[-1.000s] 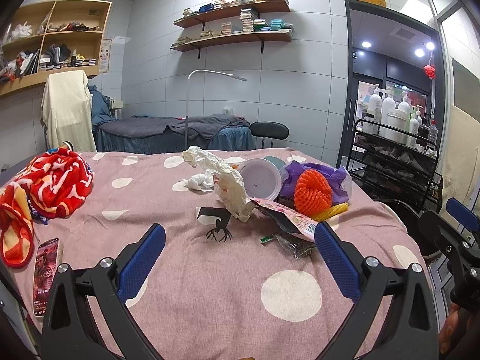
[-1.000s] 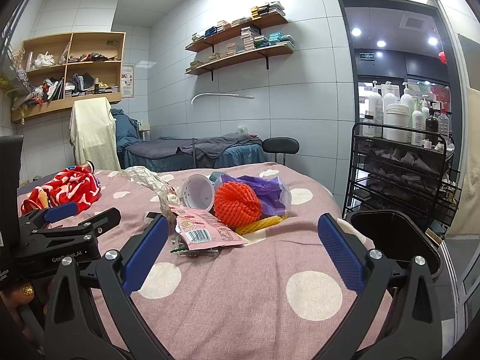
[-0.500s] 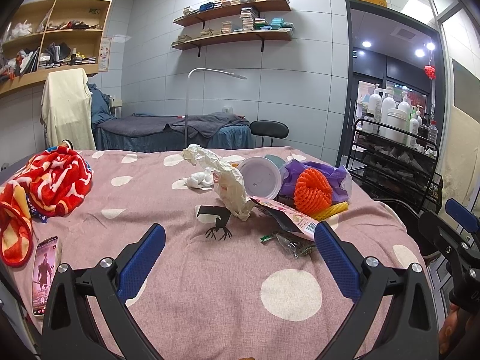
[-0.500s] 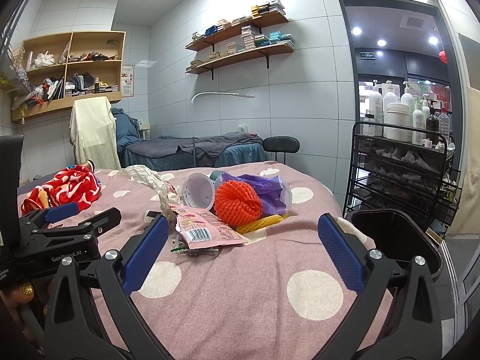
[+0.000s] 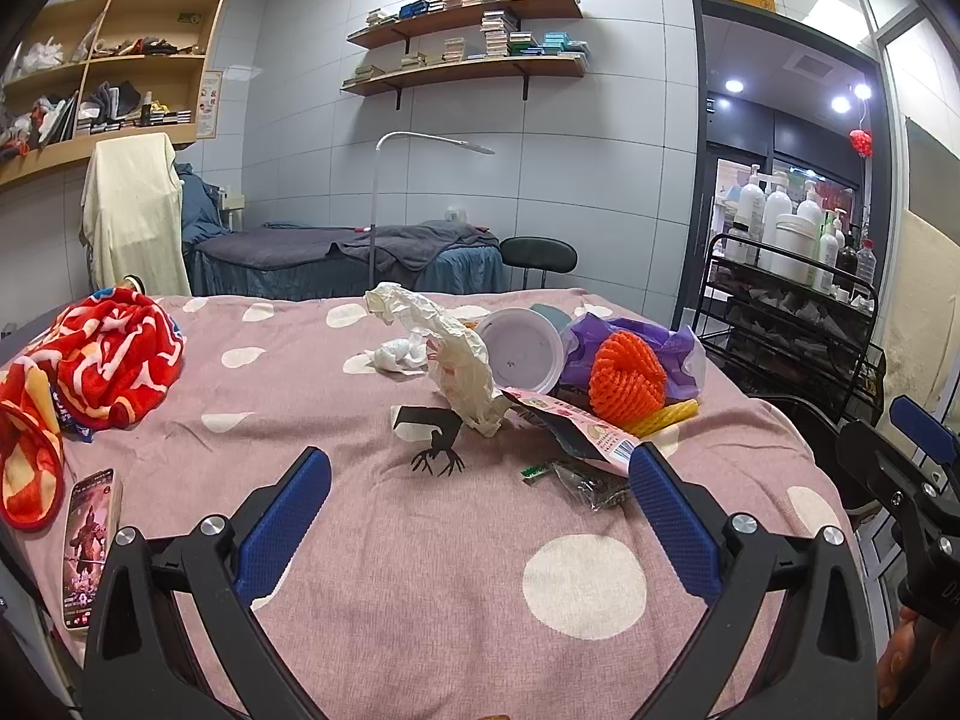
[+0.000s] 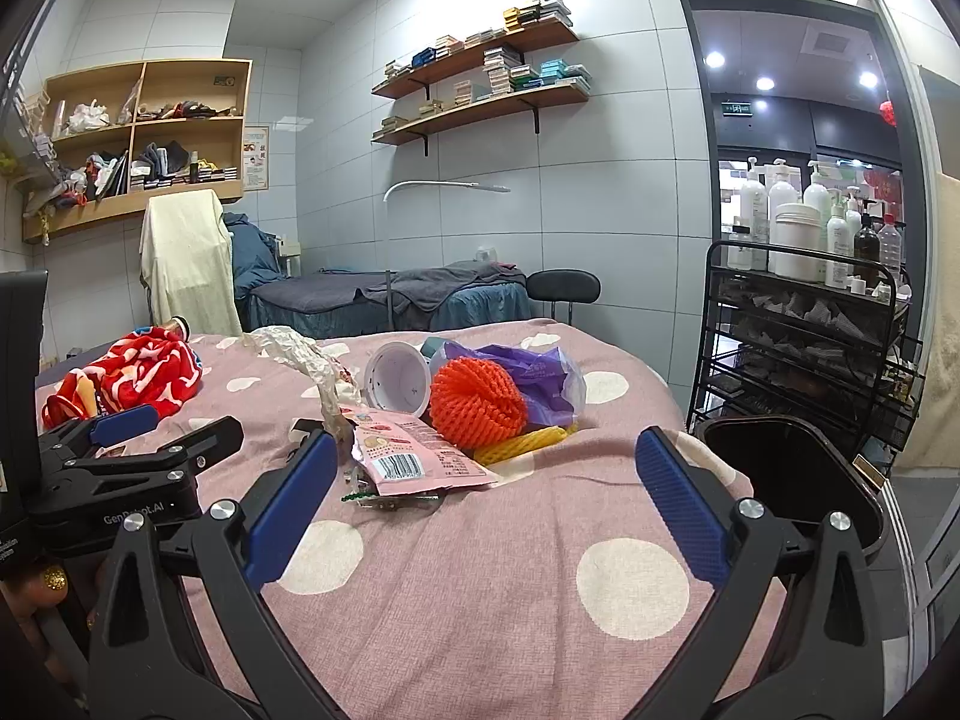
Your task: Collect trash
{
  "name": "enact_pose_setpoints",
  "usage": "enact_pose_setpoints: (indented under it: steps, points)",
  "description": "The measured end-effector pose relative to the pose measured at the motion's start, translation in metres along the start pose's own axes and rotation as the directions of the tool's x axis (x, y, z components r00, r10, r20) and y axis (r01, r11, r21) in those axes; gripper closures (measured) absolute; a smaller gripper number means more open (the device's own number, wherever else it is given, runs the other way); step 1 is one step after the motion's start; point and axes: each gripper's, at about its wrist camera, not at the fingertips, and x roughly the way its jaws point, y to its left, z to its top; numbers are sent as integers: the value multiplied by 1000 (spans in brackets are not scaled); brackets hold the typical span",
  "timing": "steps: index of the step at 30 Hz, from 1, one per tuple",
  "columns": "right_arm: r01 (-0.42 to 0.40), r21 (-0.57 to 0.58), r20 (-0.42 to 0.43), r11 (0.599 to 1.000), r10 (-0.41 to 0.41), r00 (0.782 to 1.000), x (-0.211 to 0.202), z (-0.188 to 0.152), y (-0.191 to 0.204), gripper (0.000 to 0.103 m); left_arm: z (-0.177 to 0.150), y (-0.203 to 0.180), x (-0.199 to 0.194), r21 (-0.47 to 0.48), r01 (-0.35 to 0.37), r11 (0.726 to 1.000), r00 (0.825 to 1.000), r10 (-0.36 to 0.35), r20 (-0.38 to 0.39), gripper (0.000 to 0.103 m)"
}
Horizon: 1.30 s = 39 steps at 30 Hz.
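- Pink polka-dot cover on the bed carries a trash cluster at centre-right, ahead of both grippers and touching neither.
- Cluster contents: crumpled cream paper, white cup on its side, orange foam net against a purple plastic bag, yellow foam net just under the orange one, pink snack wrapper, small clear wrapper nearest the left gripper.
- White tissue wad lies just left of the cream paper.
- Left gripper: jaws spread wide, nothing between them; the clear wrapper sits just inside the right-hand finger's tip, beyond it.
- Right gripper: jaws spread wide, empty; the pink snack wrapper lies between the fingertips' line of sight, just beyond them.
- Both grippers are held low over the near edge of the bed, pointing forward and roughly level; the left gripper body shows beside the right one, with fingers of a hand under it.
- Black trash bin stands open beside the bed, right of the right gripper.
- Off-task: red patterned blanket and phone at the left edge.
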Motion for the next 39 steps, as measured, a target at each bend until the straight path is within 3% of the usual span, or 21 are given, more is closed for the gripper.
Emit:
enact_pose_setpoints:
  steps: [12,20,25,30,33,39]
  points:
    - [-5,4,-21,1000,5,1000,5,-1,0,5,-1,1,3,-6,8,1000,1000,-8,-15,5]
    - [-71,-51,-154,996,62,986,32,-4,8,5,-4,13,22,-8,47,999,993,-47,-109,5]
    - [-129,-81,-244,988,106,964,54,-7,17,5,-1,34,44,-60,105,993,976,-115,-183,5]
    - [-163,-134,-310,977,115,944,72,-9,30,5,15,49,64,-157,173,972,958,-204,-203,5]
    - [-187,-136,-341,973,131,931,83,-9,34,5,27,47,80,-154,183,971,953,-214,-214,5]
    - [-211,-148,-373,966,143,917,98,-7,40,5,49,47,124,-198,199,960,935,-247,-256,18]
